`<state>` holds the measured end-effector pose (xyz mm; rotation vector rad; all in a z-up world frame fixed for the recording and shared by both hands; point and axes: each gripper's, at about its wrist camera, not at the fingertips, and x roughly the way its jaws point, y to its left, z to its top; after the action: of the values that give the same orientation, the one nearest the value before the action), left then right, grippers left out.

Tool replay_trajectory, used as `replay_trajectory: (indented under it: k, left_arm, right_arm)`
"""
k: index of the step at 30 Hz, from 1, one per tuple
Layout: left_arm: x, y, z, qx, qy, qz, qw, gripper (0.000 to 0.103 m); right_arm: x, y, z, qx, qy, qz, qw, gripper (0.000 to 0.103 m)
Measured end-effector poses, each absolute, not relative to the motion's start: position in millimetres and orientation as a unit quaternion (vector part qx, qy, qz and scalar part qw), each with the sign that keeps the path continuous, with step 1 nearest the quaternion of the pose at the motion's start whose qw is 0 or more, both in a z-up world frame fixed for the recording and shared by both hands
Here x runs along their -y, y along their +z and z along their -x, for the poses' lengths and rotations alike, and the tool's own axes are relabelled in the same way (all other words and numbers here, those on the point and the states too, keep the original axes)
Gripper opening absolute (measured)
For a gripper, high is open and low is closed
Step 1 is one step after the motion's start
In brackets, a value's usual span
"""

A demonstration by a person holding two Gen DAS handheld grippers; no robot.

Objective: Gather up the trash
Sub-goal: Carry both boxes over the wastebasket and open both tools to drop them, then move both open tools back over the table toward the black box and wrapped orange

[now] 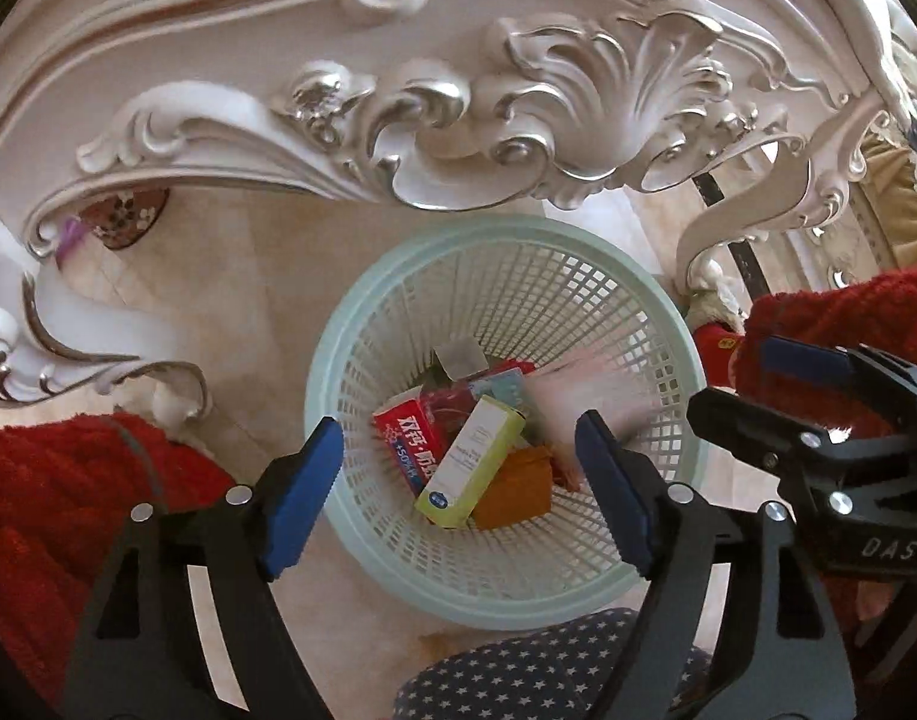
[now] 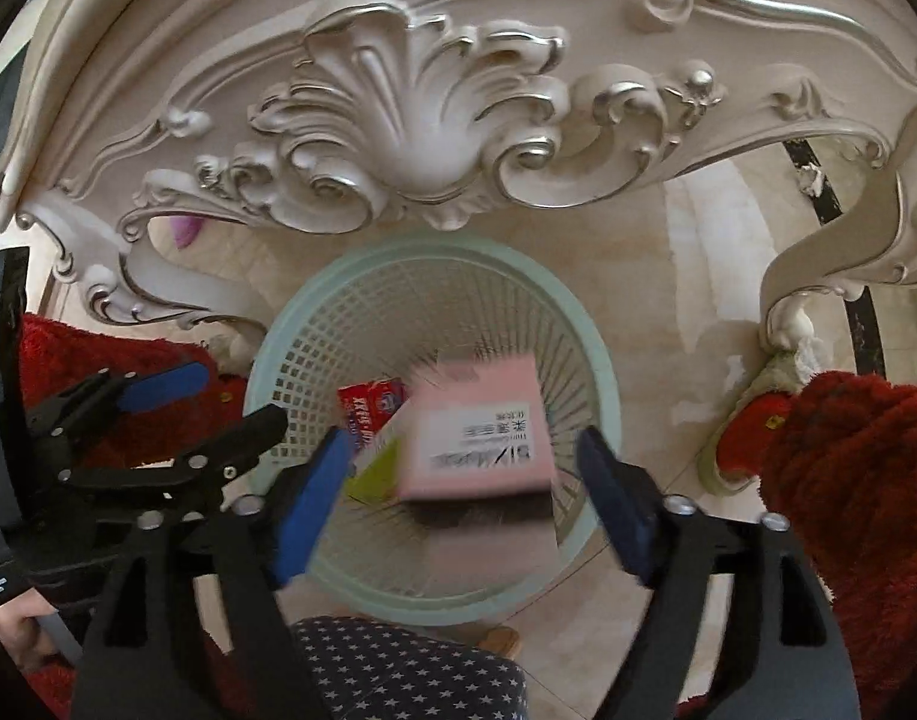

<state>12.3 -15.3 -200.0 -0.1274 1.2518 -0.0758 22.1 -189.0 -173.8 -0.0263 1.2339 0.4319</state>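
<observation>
- Left wrist view: left gripper (image 1: 458, 492) w/ black arms & blue pads points steeply down over the pale green round plastic mesh basket (image 1: 398, 576); jaws stand wide, nothing between the pads.
- Basket sits on the beige tiled floor (image 1: 248, 276), just in front of the ornate white carved table apron w/ silver-edged scrollwork (image 1: 554, 96).
- In the basket bottom: red carton w/ white lettering (image 1: 413, 438) (script not legible to me, "+50" part readable), yellow-green & white slim box (image 1: 470, 468) lying across it, orange box (image 1: 515, 489) beside that, a teal-ish packet behind.
- Blurred pink rectangular box (image 1: 584, 390) shows at the basket's right side, just past the right pad of the left gripper; apart from both pads.
- Right gripper (image 1: 776, 384) sits at the right edge, above the basket rim; "DAS" printed on its black body. Red fluffy sleeves (image 1: 68, 492) both sides.
- Right wrist view: right gripper (image 2: 458, 498) also aimed down over the same basket (image 2: 266, 372), jaws spread wide.
- Pink box (image 2: 479, 438) lies between the two blue pads but touches neither; motion-blurred, over the basket opening. Label printing is upside down, too smeared to read.
- Red carton (image 2: 368, 411) & yellow-green box (image 2: 377, 468) peek out beneath it.
- Left gripper (image 2: 206, 402) at left edge. Navy star-print fabric (image 2: 398, 672) at bottom.
</observation>
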Motion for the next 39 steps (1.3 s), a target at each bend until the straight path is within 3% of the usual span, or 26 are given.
replay_trajectory:
  k: [5,11,14,20,24,29,34,39]
  left_arm:
    - [12,-200,-11,-0.583,-0.030,0.061,0.809,0.086]
    - [10,-174,2,-0.562,-0.046,0.056,0.824,0.087]
    - [8,-126,14,-0.538,-0.075,0.028,0.839,0.087]
    - [-20,0,-6,-0.441,-0.100,0.050,0.891,0.087]
    - [-46,51,-80,-0.373,-0.026,0.046,0.926,0.092]
    - [-69,59,-226,-0.359,0.032,0.080,0.929,0.093]
    - [-78,45,-339,-0.374,0.057,0.139,0.915,0.093]
    - [-64,28,-406,-0.391,0.061,0.139,0.908,0.093]
  right_arm:
    - [192,-178,-24,-0.572,0.188,0.018,0.798,0.087]
    - [192,-171,-19,-0.568,0.184,0.025,0.802,0.088]
    - [191,-139,-8,-0.550,0.222,0.031,0.805,0.088]
    - [207,-15,-18,-0.416,0.281,-0.001,0.865,0.088]
    - [205,37,-70,-0.350,0.270,0.027,0.897,0.088]
    - [179,69,-173,-0.293,0.231,0.052,0.926,0.095]
    - [145,61,-261,-0.304,0.219,0.078,0.924,0.095]
    - [124,41,-321,-0.325,0.220,0.099,0.914,0.095]
